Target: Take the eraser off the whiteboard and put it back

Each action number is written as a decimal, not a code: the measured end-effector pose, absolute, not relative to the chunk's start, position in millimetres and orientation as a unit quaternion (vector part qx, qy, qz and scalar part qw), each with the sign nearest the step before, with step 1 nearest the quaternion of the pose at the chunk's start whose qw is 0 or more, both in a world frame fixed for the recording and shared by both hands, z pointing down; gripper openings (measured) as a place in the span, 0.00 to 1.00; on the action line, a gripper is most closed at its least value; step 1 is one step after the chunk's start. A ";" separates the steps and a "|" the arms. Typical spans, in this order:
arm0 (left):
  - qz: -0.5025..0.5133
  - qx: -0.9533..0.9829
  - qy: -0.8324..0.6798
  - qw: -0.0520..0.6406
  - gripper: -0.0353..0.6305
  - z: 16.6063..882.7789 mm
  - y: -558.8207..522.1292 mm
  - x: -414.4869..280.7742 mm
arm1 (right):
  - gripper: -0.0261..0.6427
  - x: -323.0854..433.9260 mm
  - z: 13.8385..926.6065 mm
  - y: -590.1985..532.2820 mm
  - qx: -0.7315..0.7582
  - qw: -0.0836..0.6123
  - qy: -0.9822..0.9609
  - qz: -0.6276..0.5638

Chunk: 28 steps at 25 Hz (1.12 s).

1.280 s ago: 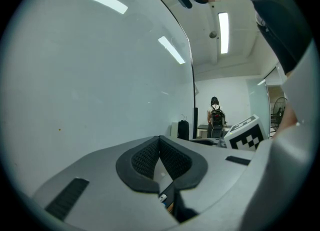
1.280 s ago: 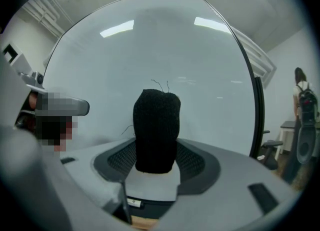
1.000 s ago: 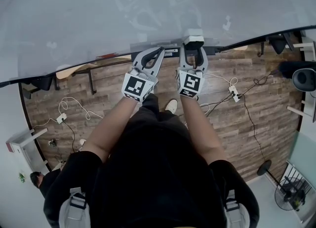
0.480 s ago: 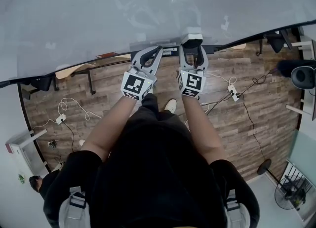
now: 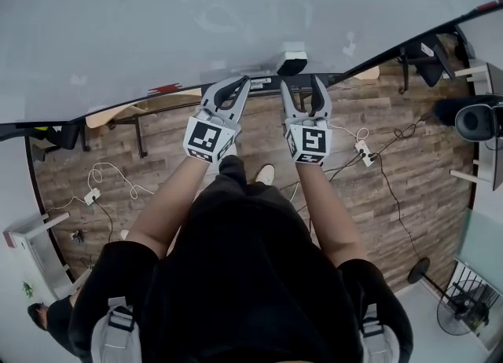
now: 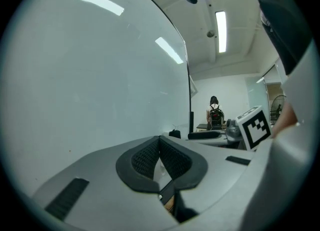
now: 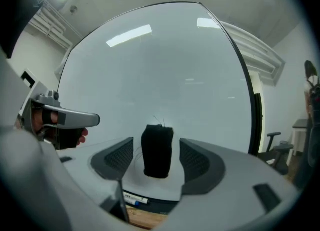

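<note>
**Inspector:** Item one. The eraser [image 7: 158, 150] sits upright on the whiteboard [image 7: 165, 65], low in the centre of the right gripper view. It is just above the ledge [image 7: 166, 203], where a marker [image 7: 135, 200] lies.

**Assistant:** And the right tongs [image 7: 157, 144]?

**Inspector:** Released. The jaws have just been opening. The eraser stands between them, but board shows on either side of it and neither pad touches it.

**Assistant:** The left tongs [image 6: 160, 140]?

**Inspector:** Clenched, tips together, nothing in them (idle beside the board, by my reading).

**Assistant:** What could go wrong from here?

**Inspector:** These are judgements, not observations.
- **Seating:** The frames do not show how firmly the eraser is seated. If it is not flat against the board, it could slide and drop onto the ledge or the wooden floor below.
- **Withdrawal:** If the right tongs back away off line, one pad could catch the eraser's side and knock it loose.
- **Contact with the board:** In the head view both pairs of tongs sit near the board at the upper centre of the frame. A push forward would scrape the surface or bump the eraser.
</note>
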State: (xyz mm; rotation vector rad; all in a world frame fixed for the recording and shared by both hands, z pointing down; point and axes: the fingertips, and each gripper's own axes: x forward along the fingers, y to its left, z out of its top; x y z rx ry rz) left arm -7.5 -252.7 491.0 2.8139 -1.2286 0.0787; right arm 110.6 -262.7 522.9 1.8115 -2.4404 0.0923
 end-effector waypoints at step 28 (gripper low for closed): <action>0.015 0.919 -0.394 -0.022 0.04 383.6 -92.9 32.6 | 0.26 99.6 375.5 -95.7 0.329 -0.039 -0.943 -0.017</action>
